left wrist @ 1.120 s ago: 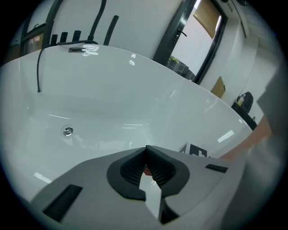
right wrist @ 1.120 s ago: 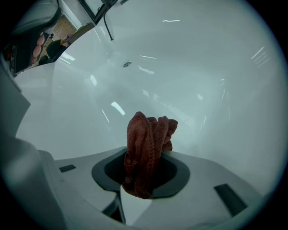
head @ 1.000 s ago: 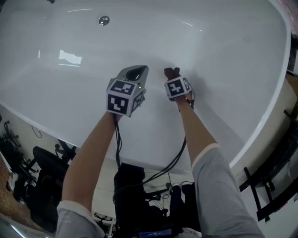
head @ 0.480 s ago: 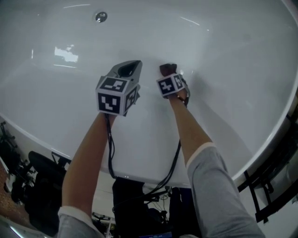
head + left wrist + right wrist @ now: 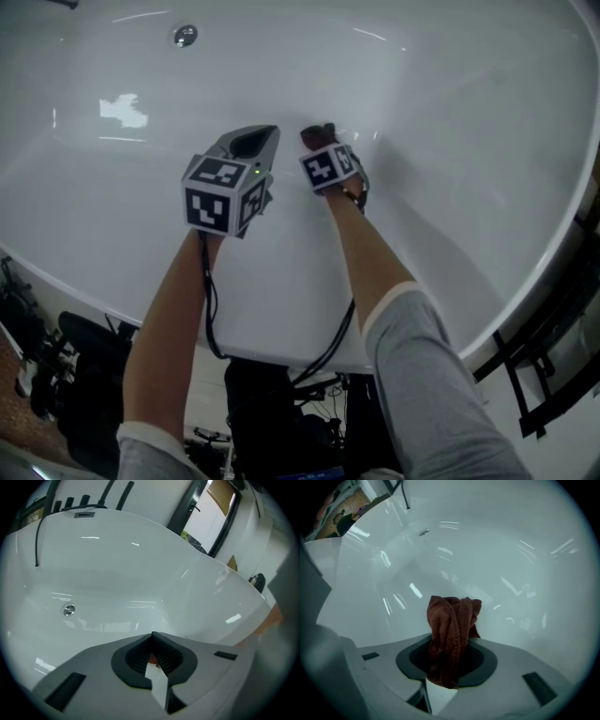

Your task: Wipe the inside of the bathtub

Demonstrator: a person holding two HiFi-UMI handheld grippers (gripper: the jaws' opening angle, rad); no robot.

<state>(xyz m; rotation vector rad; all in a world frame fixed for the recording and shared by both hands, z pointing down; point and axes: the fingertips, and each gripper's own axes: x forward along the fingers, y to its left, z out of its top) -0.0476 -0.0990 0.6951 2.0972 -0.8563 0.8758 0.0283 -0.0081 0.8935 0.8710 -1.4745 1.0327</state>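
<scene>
White glossy bathtub (image 5: 450, 141) fills the head view. Both tongs are inside it, with a round metal drain (image 5: 185, 36) well beyond the left tongs (image 5: 270, 131). The right tongs (image 5: 322, 143), just beside the left, carry a dark red bunched cloth (image 5: 316, 134) at the tip, against or just off the tub wall; contact is unclear.

Left gripper view: jaws pressed together, nothing held, tub floor and drain ahead.

Right gripper view: jaws clamped on the cloth, which sticks out ahead as a narrow wad, with tub wall beyond it.

Risks, as I judge them:
- The wad is small, so a steep push could put hard jaw tips on the enamel.
- Drag on the slick wall could pull the cloth loose.
- The idle left tongs sit close enough to bump the right.
</scene>
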